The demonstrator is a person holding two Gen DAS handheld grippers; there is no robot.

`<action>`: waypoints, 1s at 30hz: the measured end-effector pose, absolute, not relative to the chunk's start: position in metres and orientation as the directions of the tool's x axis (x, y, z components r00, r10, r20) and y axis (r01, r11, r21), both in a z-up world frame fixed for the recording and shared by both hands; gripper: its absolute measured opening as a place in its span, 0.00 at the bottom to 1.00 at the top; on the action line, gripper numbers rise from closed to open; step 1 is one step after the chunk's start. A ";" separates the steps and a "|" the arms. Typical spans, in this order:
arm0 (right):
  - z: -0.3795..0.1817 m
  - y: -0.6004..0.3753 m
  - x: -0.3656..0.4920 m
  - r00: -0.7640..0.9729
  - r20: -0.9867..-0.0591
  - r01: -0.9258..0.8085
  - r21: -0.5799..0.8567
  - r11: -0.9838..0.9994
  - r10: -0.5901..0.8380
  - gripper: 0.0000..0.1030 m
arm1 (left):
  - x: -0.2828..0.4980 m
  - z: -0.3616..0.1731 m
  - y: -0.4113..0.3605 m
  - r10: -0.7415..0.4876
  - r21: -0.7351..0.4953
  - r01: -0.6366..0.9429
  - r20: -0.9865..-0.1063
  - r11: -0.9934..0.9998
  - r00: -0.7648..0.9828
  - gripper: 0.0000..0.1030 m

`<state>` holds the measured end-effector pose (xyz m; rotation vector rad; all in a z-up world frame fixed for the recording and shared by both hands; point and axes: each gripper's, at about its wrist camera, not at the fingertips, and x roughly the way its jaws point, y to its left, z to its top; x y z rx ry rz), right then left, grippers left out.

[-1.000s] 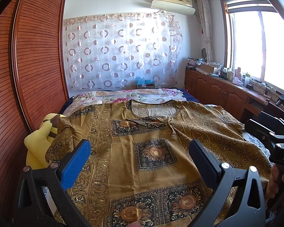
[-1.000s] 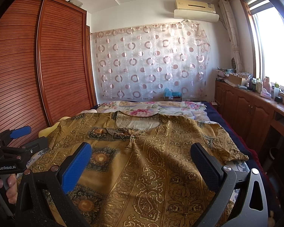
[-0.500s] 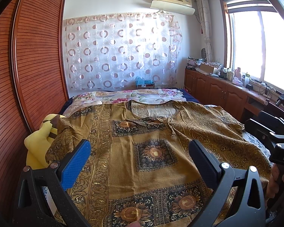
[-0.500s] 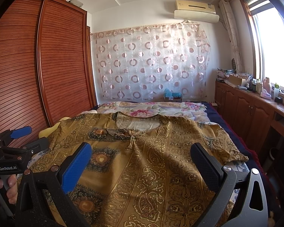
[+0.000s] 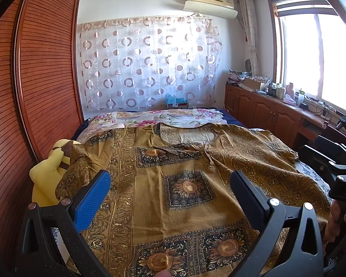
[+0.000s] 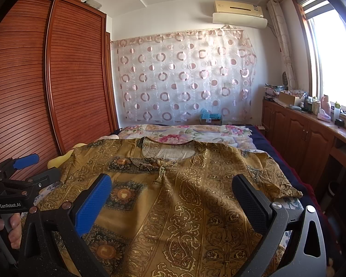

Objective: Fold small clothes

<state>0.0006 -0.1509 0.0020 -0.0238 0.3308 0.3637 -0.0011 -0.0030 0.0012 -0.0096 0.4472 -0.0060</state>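
- Nothing has moved since the earlier frames: both grippers hang in the same spots, garment unchanged.
- Left gripper [image 5: 170, 189]: jaws spread wide, holding nothing, above the left-front part of the brown patterned garment [image 5: 186, 184].
- Garment lies spread face-up on the bed [image 6: 260, 133], neckline at the far end, hem toward the camera, sleeves out to both sides.
- Risk, left side: left sleeve is draped on a yellow plush toy [image 5: 48, 173] at the bed edge; a pull there could drag the toy along or bunch the sleeve.
- Risk, centre: cloth looks thin and already rippled below the neckline; a pinch may catch one layer only or grab the floral sheet [image 6: 184, 133] underneath, so the fold skews.
- Risk, right side: right sleeve sits close to the bed edge; a loose tug could slide it off.
- Right gripper [image 6: 170, 191]: also wide open, empty, over the garment's right-front area.
- Readable text: "GenRobot.AI" on the left gripper's body in the right wrist view; "DAS", cut off, on the right gripper's body in the left wrist view. Label on the air conditioner [image 6: 240, 11] is too small to read.
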 end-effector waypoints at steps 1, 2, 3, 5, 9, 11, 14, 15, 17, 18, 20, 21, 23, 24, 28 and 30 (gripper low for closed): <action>0.002 -0.151 0.001 0.881 -0.322 -0.354 0.036 0.935 0.346 1.00 | 0.000 0.002 -0.003 -0.006 -0.013 0.000 -0.434 1.000 0.901 1.00; 0.002 -0.151 0.001 0.880 -0.323 -0.355 0.038 0.934 0.347 1.00 | 0.001 0.002 -0.002 -0.001 -0.014 -0.006 -0.434 1.000 0.901 1.00; 0.001 -0.151 0.001 0.878 -0.324 -0.358 0.041 0.933 0.351 1.00 | 0.003 0.002 -0.001 0.006 -0.014 -0.013 -0.434 1.000 0.901 1.00; 0.000 -0.151 0.003 0.875 -0.324 -0.364 0.052 0.930 0.360 1.00 | 0.006 0.002 0.001 0.014 -0.014 -0.022 -0.432 1.000 0.902 1.00; -0.002 -0.151 0.010 0.872 -0.324 -0.369 0.059 0.927 0.368 1.00 | 0.018 -0.004 0.010 0.034 -0.018 -0.046 -0.419 0.999 0.907 1.00; -0.003 -0.150 0.014 0.871 -0.321 -0.372 0.062 0.926 0.371 1.00 | 0.026 -0.012 0.017 0.042 -0.019 -0.055 -0.410 0.998 0.911 1.00; -0.006 -0.148 0.023 0.866 -0.323 -0.378 0.076 0.923 0.382 1.00 | 0.039 -0.020 0.030 0.054 -0.019 -0.068 -0.418 0.997 0.907 1.00; -0.007 -0.145 0.027 0.863 -0.329 -0.382 0.071 0.921 0.383 1.00 | 0.043 -0.022 0.035 0.060 -0.018 -0.075 -0.428 0.997 0.902 1.00; -0.009 -0.140 0.033 0.860 -0.337 -0.387 0.059 0.920 0.383 1.00 | 0.053 -0.027 0.045 0.070 -0.001 -0.079 -0.442 0.997 0.894 1.00; -0.010 -0.137 0.036 0.858 -0.340 -0.393 0.052 0.918 0.386 1.00 | 0.057 -0.030 0.049 0.076 0.014 -0.078 -0.452 0.997 0.889 1.00; -0.010 -0.131 0.042 0.851 -0.348 -0.407 0.037 0.912 0.394 1.00 | 0.066 -0.034 0.059 0.080 0.029 -0.075 -0.476 0.997 0.876 1.00; -0.010 -0.127 0.046 0.842 -0.356 -0.422 0.034 0.906 0.406 1.00 | 0.068 -0.036 0.063 0.073 0.028 -0.068 -0.490 0.997 0.869 1.00; -0.010 -0.122 0.054 0.821 -0.373 -0.451 0.041 0.891 0.433 1.00 | 0.074 -0.039 0.076 0.047 0.009 -0.050 -0.523 0.999 0.851 1.00; -0.010 -0.119 0.059 0.810 -0.382 -0.466 0.042 0.884 0.446 1.00 | 0.076 -0.040 0.082 0.037 0.000 -0.044 -0.542 0.999 0.839 1.00; -0.009 -0.109 0.078 0.773 -0.421 -0.509 0.033 0.860 0.474 1.00 | 0.082 -0.044 0.112 -0.005 -0.039 -0.023 -0.597 0.999 0.802 1.00; -0.006 -0.107 0.090 0.752 -0.442 -0.534 0.027 0.845 0.489 1.00 | 0.083 -0.046 0.129 -0.002 -0.038 -0.027 -0.611 0.999 0.792 1.00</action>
